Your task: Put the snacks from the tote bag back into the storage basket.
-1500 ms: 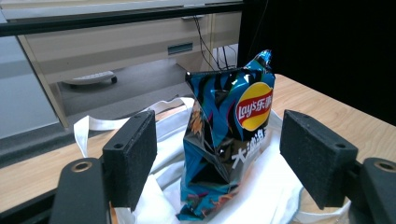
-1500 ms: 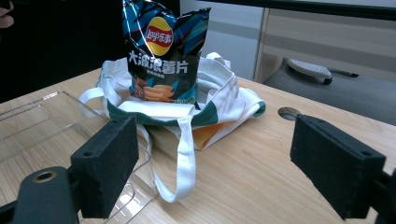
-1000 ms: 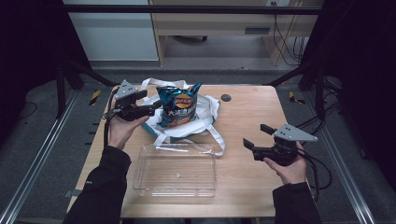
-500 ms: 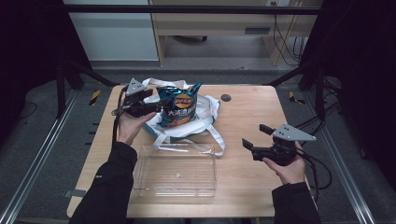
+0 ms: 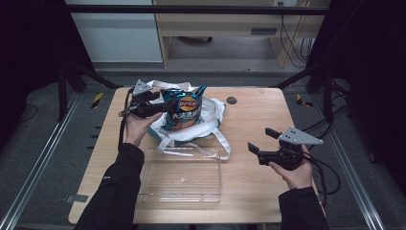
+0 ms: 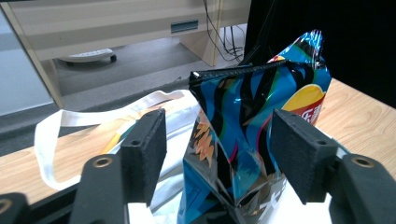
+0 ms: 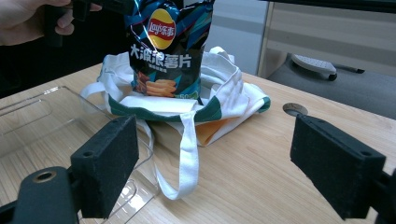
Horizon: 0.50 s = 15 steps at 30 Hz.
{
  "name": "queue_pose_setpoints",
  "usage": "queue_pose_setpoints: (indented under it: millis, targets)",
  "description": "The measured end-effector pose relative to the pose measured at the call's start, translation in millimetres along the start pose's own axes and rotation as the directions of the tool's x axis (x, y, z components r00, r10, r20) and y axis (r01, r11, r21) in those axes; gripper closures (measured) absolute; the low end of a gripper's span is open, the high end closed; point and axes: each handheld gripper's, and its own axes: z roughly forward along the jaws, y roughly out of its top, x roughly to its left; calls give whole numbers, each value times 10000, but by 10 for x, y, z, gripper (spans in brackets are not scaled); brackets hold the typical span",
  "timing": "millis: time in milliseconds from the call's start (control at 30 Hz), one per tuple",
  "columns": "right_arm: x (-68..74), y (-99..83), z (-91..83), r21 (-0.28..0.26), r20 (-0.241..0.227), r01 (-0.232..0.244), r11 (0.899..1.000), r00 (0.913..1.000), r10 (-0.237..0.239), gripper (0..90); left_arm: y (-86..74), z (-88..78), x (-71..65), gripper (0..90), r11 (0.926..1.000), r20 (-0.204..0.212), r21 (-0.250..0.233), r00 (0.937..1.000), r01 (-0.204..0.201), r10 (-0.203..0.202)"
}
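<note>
high view: your left gripper (image 5: 165, 106) reaches from the left side of the white tote bag (image 5: 210, 120) toward the chip bag (image 5: 184, 110), which stands in the tote's mouth at the far middle of the table (image 5: 258, 120). from here you cannot tell whether the jaws close on the foil. the clear tray (image 5: 182, 175) lies just on your side of the tote. your right gripper (image 5: 261, 141) hovers well to the right of the tote, over bare wood, and your left hand is plainly the nearer one.

left gripper view: the left gripper (image 6: 217, 147) stands with its jaws apart and the chip bag (image 6: 247, 135) between them, low down. neither pad looks pressed into the foil, so the bag reads as bracketed, not clamped. its long axis runs upright, and the crimped top seam points up and away from the tote bag (image 6: 93, 121) beneath it.

right gripper view: the right gripper (image 7: 229, 161) is wide apart and holds nothing. beyond it, the chip bag (image 7: 168, 51) rises upright out of the tote bag (image 7: 219, 100), printed face toward this camera, top edge at your left hand (image 7: 28, 18). the clear tray (image 7: 42, 121) lies left of the tote. a likely next move, closing on the bag, turns on this upright axis.
</note>
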Motion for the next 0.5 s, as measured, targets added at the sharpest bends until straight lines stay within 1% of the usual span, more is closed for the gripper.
queue_pose_setpoints:
  millis: [233,333,500]
  targets:
    - [-3,-5,6,10,-9,-5,10000,10000,5,156,-32,102,-25,477,9998,361,147,9993,121,-127]
    - [-6,-5,5,0,-4,-8,10000,10000,8,156,-38,125,-37,544,9997,480,218,9987,147,-157]
    - [-5,-7,6,-6,-15,-29,10000,10000,29,156,-40,146,-49,668,9991,610,277,9975,332,-349]
